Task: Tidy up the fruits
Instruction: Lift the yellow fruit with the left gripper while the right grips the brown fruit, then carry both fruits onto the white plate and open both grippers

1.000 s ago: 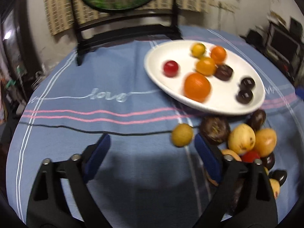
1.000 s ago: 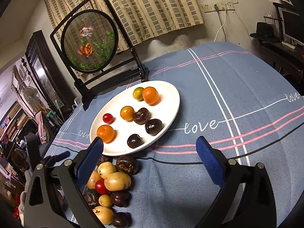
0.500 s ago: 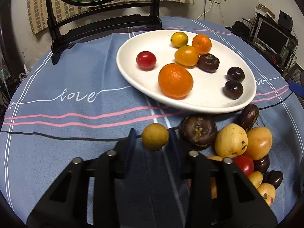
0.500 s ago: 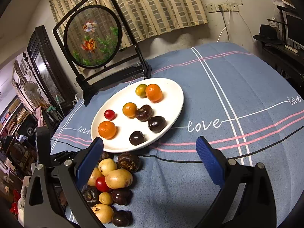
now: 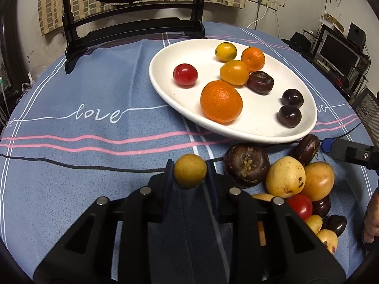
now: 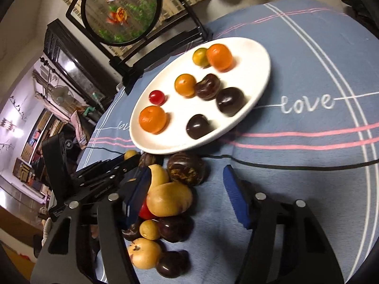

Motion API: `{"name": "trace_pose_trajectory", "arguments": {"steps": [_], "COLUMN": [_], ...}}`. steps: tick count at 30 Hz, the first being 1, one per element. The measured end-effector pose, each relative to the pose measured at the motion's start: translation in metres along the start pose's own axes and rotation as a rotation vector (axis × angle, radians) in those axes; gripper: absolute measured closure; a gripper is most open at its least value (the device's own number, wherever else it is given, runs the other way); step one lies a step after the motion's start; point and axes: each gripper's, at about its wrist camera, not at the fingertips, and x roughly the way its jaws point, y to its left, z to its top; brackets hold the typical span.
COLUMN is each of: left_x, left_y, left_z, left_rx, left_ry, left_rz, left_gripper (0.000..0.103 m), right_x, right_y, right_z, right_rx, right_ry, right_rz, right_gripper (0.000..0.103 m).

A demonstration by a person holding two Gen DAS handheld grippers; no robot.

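Now clamped: left gripper (image 5: 190, 172), wide apart a second ago, pinching the small yellow fruit (image 5: 190, 170) at lower centre, ready for lifting to the white plate (image 5: 163, 87) above. Right gripper (image 6: 187, 194) closing, still apart, over the loose fruit pile (image 6: 169, 198) at lower left, gripping nothing.

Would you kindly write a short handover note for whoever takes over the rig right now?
Left tool: shut on the small yellow fruit, at the near edge of the pile.
Right tool: closing, pads not pressing on anything; the yellow pear-shaped fruit lies by its left pad.
White plate: eight fruits on it, oranges, a red one and dark ones.
Left: carry the held fruit to the plate, then clear the pile on the blue cloth.
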Motion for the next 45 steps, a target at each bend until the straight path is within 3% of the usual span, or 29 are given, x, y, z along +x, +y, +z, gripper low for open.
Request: {"name": "trace_pose_trajectory", "arguments": {"steps": [3, 9, 15, 24, 33, 39, 45], "left_x": [0.0, 0.0, 0.0, -0.008, -0.054, -0.034, 0.003], "left_y": [-0.001, -0.002, 0.001, 0.005, -0.006, -0.024, -0.059], "left_z": [0.0, 0.0, 0.0, -0.002, 0.02, 0.069, 0.083], "left_rx": [0.004, 0.01, -0.006, -0.029, -0.014, 0.004, 0.081], "left_ry": [0.001, 0.001, -0.004, -0.03, -0.16, -0.145, -0.104], "left_rz": [0.004, 0.011, -0.004, -0.013, -0.035, -0.045, -0.069], "left_gripper": [0.075, 0.075, 0.075, 0.075, 0.075, 0.075, 0.075], "right_x": [0.007, 0.027, 0.024, 0.001, -0.045, -0.051, -0.004], "right_y": [0.008, 0.005, 0.007, 0.004, 0.003, 0.011, 0.003], "right_z": [0.003, 0.005, 0.003, 0.002, 0.011, 0.059, 0.095], "right_rx": [-0.02, -0.018, -0.032, -0.018, -0.005, -0.064, -0.087], "right_ry": [0.015, 0.068, 0.049, -0.01, -0.156, -0.207, -0.18], "right_rz": [0.001, -0.041, -0.039, -0.005, 0.018, -0.085, -0.192], "right_gripper": [0.049, 0.057, 0.062, 0.062, 0.062, 0.062, 0.062]}}
